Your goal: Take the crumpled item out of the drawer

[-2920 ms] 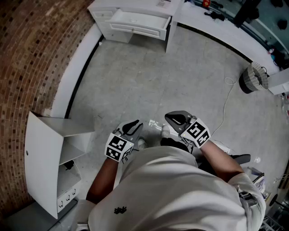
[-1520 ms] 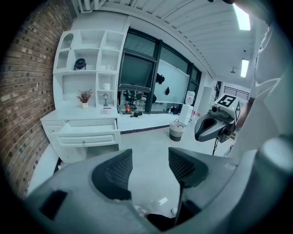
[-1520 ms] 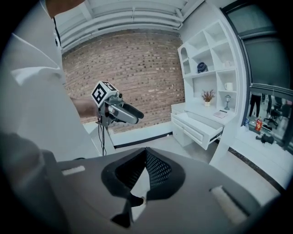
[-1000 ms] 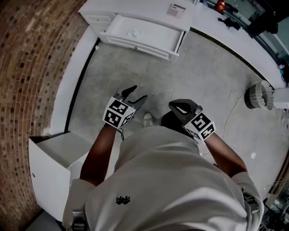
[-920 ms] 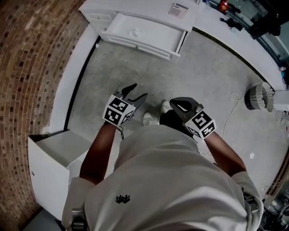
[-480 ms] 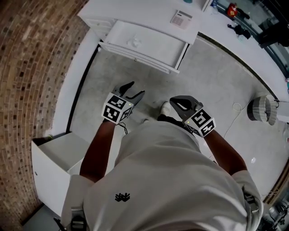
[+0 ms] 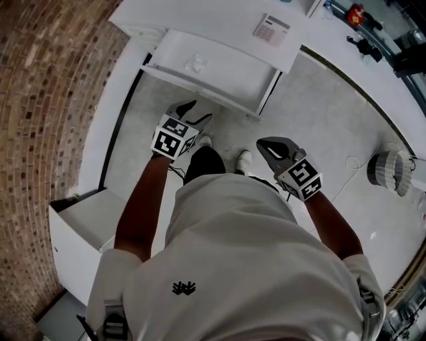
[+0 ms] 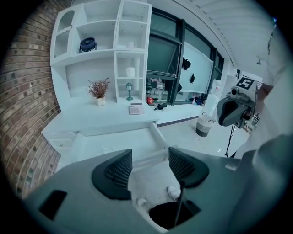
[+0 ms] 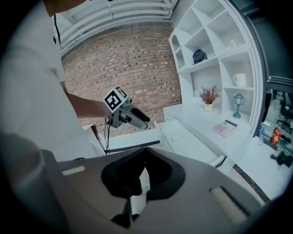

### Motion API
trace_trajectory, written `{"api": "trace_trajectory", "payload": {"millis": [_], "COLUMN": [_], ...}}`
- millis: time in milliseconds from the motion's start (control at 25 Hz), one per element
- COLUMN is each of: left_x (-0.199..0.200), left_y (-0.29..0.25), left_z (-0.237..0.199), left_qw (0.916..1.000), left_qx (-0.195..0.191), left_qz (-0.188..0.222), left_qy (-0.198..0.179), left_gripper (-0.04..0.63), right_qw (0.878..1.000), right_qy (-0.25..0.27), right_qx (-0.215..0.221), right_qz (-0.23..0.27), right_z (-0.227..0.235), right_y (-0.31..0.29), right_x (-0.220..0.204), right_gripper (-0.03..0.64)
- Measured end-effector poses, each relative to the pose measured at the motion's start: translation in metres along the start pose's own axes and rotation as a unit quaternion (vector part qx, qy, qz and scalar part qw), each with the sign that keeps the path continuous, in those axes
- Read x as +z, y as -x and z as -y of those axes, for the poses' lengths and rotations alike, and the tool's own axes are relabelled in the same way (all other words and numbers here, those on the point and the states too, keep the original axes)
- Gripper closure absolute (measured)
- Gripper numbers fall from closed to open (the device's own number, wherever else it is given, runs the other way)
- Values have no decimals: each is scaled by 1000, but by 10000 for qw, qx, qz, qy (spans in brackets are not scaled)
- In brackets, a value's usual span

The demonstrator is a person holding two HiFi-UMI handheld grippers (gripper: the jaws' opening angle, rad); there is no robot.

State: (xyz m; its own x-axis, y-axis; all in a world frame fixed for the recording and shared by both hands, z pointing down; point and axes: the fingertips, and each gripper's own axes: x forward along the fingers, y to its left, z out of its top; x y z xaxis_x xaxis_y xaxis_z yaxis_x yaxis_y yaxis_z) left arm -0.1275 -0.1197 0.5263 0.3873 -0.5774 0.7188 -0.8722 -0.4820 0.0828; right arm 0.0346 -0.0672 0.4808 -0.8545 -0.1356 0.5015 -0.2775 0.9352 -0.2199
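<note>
Head view: crumpled item in drawer

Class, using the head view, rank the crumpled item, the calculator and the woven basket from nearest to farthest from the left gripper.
1. The crumpled item, in the open drawer just ahead of the left gripper.
2. The calculator, on the desk top beyond the drawer, to the right.
3. The woven basket, on the floor at far right.
</note>
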Motion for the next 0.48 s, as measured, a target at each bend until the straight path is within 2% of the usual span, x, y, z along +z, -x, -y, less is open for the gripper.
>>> {"api": "trace_trajectory", "payload": {"millis": [240, 480], "left_x": [9, 13], "left_y": [-39, -84], "left_z": [-67, -136], "left_qw": [9995, 9968], "left_qx": [70, -101], "left_qz": [-278, -710], "left_qy": [-101, -353], "left_gripper": [339, 334], "right_qw": [9992, 9940], "right_qy": [-215, -626], "right_qx": [-332, -891], "right_qz": [-8, 57], "right_z": [41, 86], "right_y": [-22, -46], "right_x": [16, 43], "right_gripper": [603, 603]}}
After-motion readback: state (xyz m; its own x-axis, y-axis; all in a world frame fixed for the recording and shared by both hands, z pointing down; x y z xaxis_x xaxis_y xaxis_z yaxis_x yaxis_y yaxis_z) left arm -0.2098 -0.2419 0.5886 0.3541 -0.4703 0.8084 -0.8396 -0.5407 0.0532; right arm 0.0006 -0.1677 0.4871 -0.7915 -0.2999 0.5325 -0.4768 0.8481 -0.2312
